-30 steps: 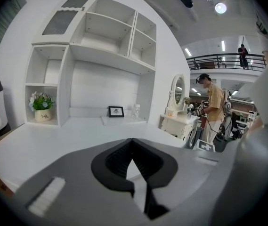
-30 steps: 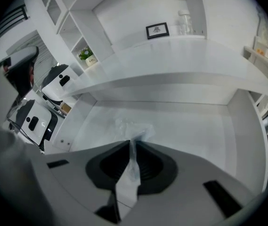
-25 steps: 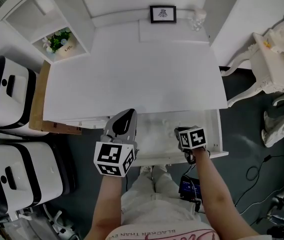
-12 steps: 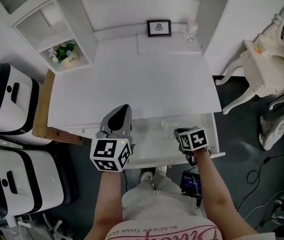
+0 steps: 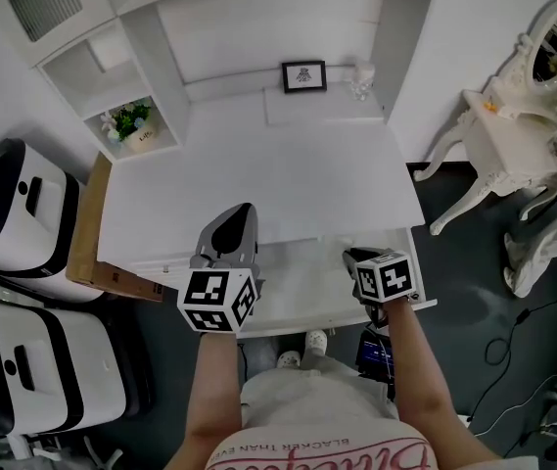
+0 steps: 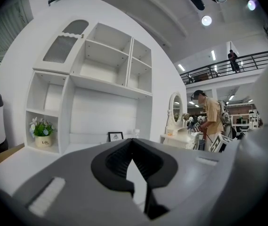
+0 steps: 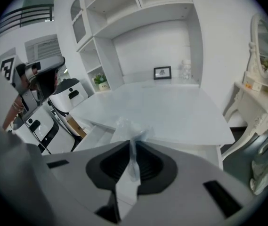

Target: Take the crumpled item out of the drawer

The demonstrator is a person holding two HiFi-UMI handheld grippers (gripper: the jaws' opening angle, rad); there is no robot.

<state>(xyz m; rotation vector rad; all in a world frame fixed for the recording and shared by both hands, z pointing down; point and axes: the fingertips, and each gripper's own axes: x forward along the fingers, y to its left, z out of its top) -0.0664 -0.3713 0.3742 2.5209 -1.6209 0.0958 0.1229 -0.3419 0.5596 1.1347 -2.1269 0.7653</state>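
The white desk's drawer (image 5: 293,287) stands pulled open under the desk top (image 5: 258,164). My right gripper (image 5: 353,256) hovers over the drawer's right part, shut on the crumpled item. The crumpled item (image 7: 128,126) is a thin, clear-white wad of film. It sticks up between the jaws in the right gripper view, above the desk edge. My left gripper (image 5: 240,213) is over the drawer's left part, at the desk's front edge. In the left gripper view the left gripper (image 6: 133,142) has its jaw tips together and holds nothing.
A small picture frame (image 5: 303,75) and a glass jar (image 5: 360,78) stand at the back of the desk. A potted plant (image 5: 127,125) sits in a shelf nook. White-and-black machines (image 5: 9,213) and a wooden board (image 5: 82,213) are to the left, an ornate white vanity (image 5: 498,130) to the right.
The head view has pulled back and shows more of the shelves. Both grippers stay over the open drawer, the right one still gripping the crumpled item.
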